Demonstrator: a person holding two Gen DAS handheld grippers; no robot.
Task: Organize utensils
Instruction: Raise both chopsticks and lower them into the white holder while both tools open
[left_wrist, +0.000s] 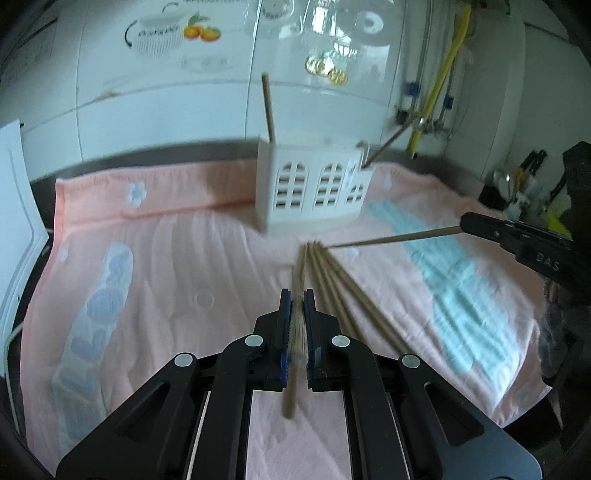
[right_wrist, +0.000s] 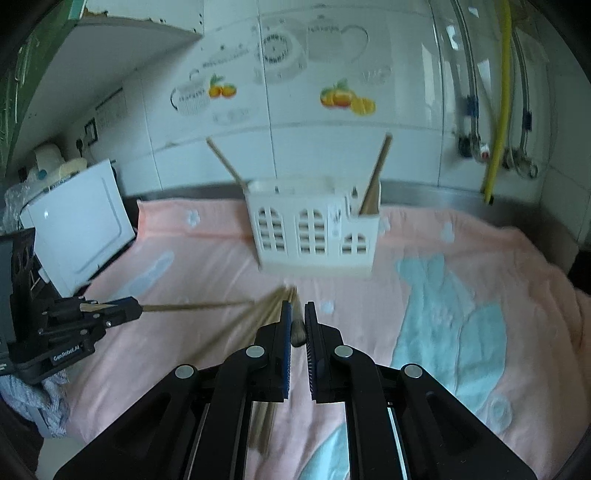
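The left gripper (left_wrist: 296, 295) is closed on one wooden chopstick (left_wrist: 295, 332), which runs between its blue pads along the line of the fingers, its tip going forward and its other end sticking out behind the pads toward the camera. The right gripper (right_wrist: 296, 306) is also closed on a chopstick (right_wrist: 297, 334); in the left wrist view this one (left_wrist: 395, 238) is seen coming out of the right gripper (left_wrist: 465, 223) and lying almost level, across the view, its free tip close to the far ends of the loose chopsticks (left_wrist: 332, 288). These loose chopsticks lie together on the pink towel (left_wrist: 184, 258), fanned out, just to the right of the left gripper and below it. The white utensil holder (left_wrist: 314, 184) stands farther on the towel, straight ahead of both grippers and apart from them, and it already has a chopstick (left_wrist: 267, 107) standing at its left end and another one (left_wrist: 388, 142) leaning out at its right end. The relation that matters is between the long axis of each held chopstick and the open top of the holder: both sticks lie now closer to level than upright, so I think each must be tipped toward vertical above a compartment. Both grippers seem about equally far from the holder, the left nearer its left end and the right nearer its right end.
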